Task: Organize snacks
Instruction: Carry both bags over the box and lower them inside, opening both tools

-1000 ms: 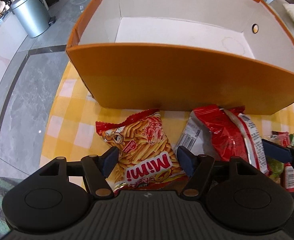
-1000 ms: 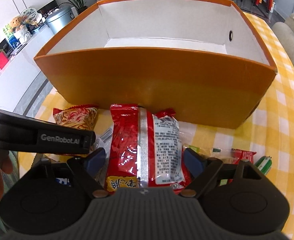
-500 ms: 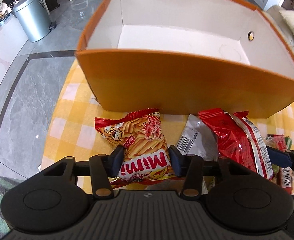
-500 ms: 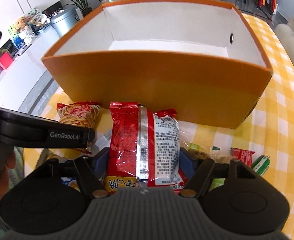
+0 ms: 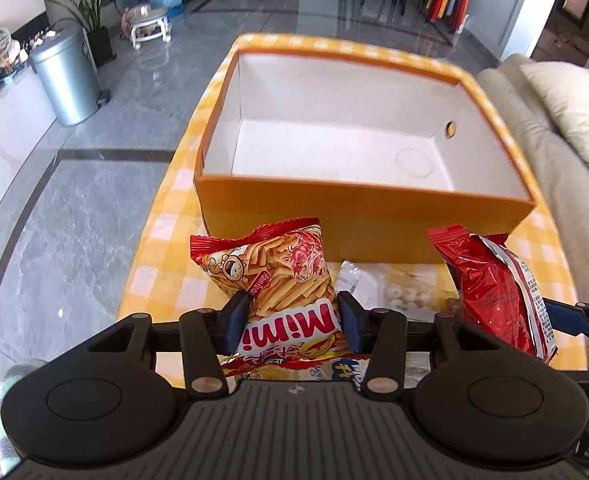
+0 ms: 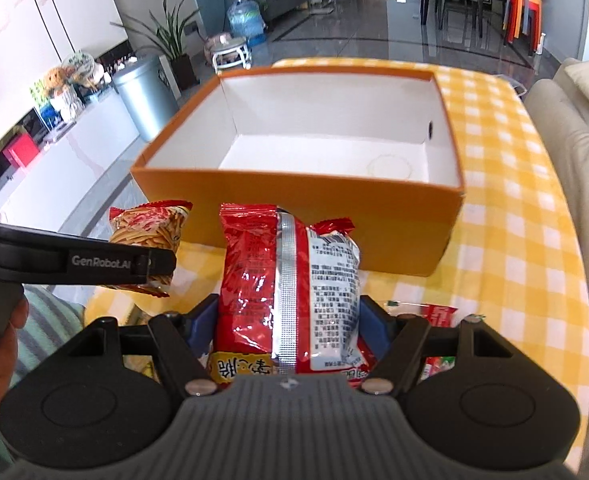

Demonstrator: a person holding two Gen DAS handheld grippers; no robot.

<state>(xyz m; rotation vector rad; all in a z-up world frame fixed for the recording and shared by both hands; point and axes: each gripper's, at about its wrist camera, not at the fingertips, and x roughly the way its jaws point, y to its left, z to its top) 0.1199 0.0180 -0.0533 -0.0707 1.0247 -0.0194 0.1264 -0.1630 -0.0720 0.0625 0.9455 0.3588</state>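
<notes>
My left gripper [image 5: 290, 314] is shut on an orange Mimi snack bag [image 5: 278, 280] and holds it above the table, in front of the orange box [image 5: 358, 216]. My right gripper [image 6: 288, 320] is shut on a red noodle packet [image 6: 290, 280], also lifted before the box [image 6: 294, 204]. The box is open, white inside and empty. The red packet also shows in the left wrist view [image 5: 494, 288], and the Mimi bag in the right wrist view [image 6: 150, 232].
A yellow checked tablecloth [image 6: 506, 216] covers the table. A clear bag of white balls [image 5: 394, 288] and small red and green packets [image 6: 438, 316] lie near the front edge. A sofa [image 5: 566, 128] stands right; a metal bin [image 5: 68, 80] stands left.
Both grippers have closed on their packets and lifted them off the table. Both views have risen and pulled back, so the box's inside floor shows more.
</notes>
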